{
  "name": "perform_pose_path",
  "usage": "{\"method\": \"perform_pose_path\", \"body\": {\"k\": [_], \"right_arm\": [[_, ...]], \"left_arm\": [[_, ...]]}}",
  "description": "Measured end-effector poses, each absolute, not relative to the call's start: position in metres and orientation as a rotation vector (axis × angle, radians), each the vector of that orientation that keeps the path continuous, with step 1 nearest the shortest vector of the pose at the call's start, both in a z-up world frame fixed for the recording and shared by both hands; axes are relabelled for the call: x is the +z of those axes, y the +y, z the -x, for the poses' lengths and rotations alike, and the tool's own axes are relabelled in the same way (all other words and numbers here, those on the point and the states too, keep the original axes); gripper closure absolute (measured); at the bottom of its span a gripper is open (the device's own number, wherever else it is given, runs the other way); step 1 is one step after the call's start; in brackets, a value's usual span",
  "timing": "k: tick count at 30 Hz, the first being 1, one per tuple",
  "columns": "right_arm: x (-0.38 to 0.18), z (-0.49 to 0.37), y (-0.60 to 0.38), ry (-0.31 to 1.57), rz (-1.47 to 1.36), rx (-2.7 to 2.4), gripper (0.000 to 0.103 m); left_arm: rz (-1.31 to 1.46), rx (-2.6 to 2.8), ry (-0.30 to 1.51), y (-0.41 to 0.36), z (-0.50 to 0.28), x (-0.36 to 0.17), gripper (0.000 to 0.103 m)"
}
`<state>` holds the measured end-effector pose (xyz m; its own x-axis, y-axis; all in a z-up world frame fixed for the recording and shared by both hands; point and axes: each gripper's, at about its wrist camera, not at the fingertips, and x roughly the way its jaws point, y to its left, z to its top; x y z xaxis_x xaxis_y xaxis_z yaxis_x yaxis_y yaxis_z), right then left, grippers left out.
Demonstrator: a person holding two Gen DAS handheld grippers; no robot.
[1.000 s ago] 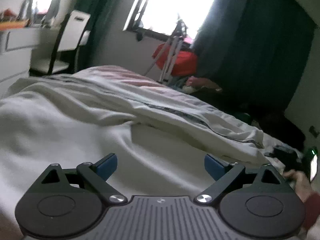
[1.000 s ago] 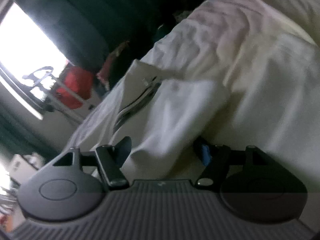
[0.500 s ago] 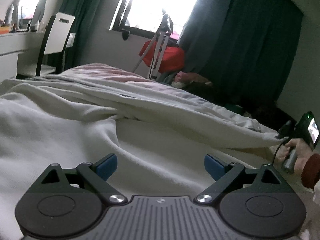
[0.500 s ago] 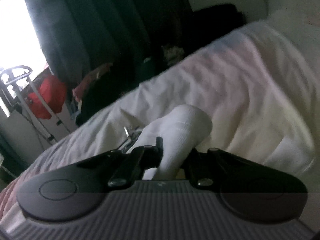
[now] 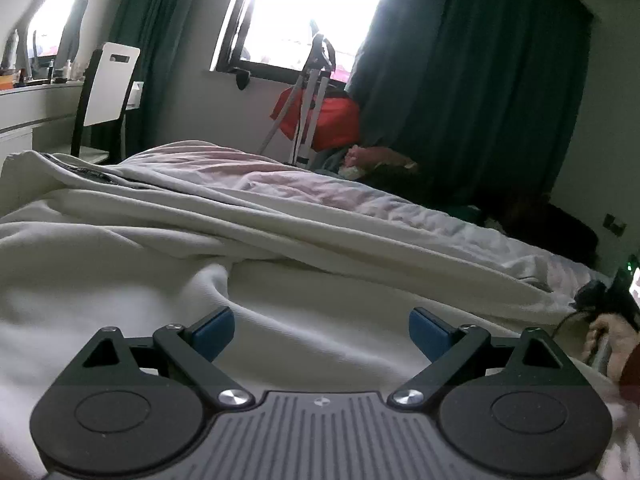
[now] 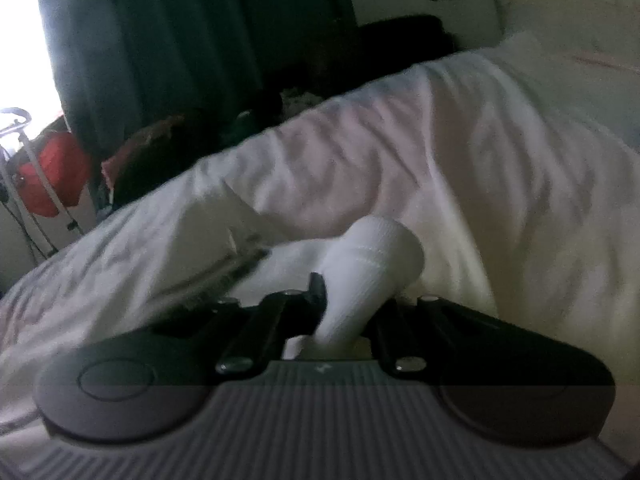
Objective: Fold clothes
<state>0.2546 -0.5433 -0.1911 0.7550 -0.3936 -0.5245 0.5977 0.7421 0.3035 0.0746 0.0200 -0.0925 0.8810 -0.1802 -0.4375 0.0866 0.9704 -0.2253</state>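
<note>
A white ribbed garment [image 5: 120, 280] with a dark zip line lies spread on the bed's pinkish sheet [image 5: 300, 188]. My left gripper [image 5: 322, 328] hovers low over it, open, with nothing between its blue pads. In the right wrist view, my right gripper [image 6: 356, 296] grips the garment's white cuff [image 6: 376, 256], which bulges out past the fingers. Its jaws are opening slightly, with the cuff still pinched between them. The zip [image 6: 240, 264] trails off to the left of the cuff. A person's hand [image 5: 612, 332] shows at the right edge of the left wrist view.
Beyond the bed stand a white-backed chair [image 5: 108, 92], a desk [image 5: 24, 108], a metal stand [image 5: 308, 96] with a red bag [image 5: 332, 120], and dark curtains [image 5: 460, 80]. Dark clutter [image 6: 180, 148] lies on the floor past the bed's far edge.
My right gripper shut on the cuff, then rolled towards level and carried the cuff sideways over the bed. My left gripper stayed open and nearly still.
</note>
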Motion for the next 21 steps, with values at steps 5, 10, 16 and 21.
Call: {"method": "perform_pose_path", "body": {"k": [5, 10, 16, 21], "right_arm": [[-0.180, -0.253, -0.540, 0.489, -0.468, -0.513, 0.050], [-0.150, -0.224, -0.512, 0.453, -0.401, -0.445, 0.018], [-0.107, -0.171, -0.459, 0.446, -0.297, -0.300, 0.018], [-0.072, -0.108, -0.406, 0.418, -0.170, -0.134, 0.019]], "left_arm": [[0.169, -0.118, 0.456, 0.016, -0.078, -0.093, 0.008], [0.106, -0.088, 0.429, 0.010, -0.078, -0.094, 0.008], [0.085, -0.080, 0.392, 0.012, -0.063, -0.081, 0.008], [0.106, -0.087, 0.403, 0.016, -0.048, -0.070, 0.008]]}}
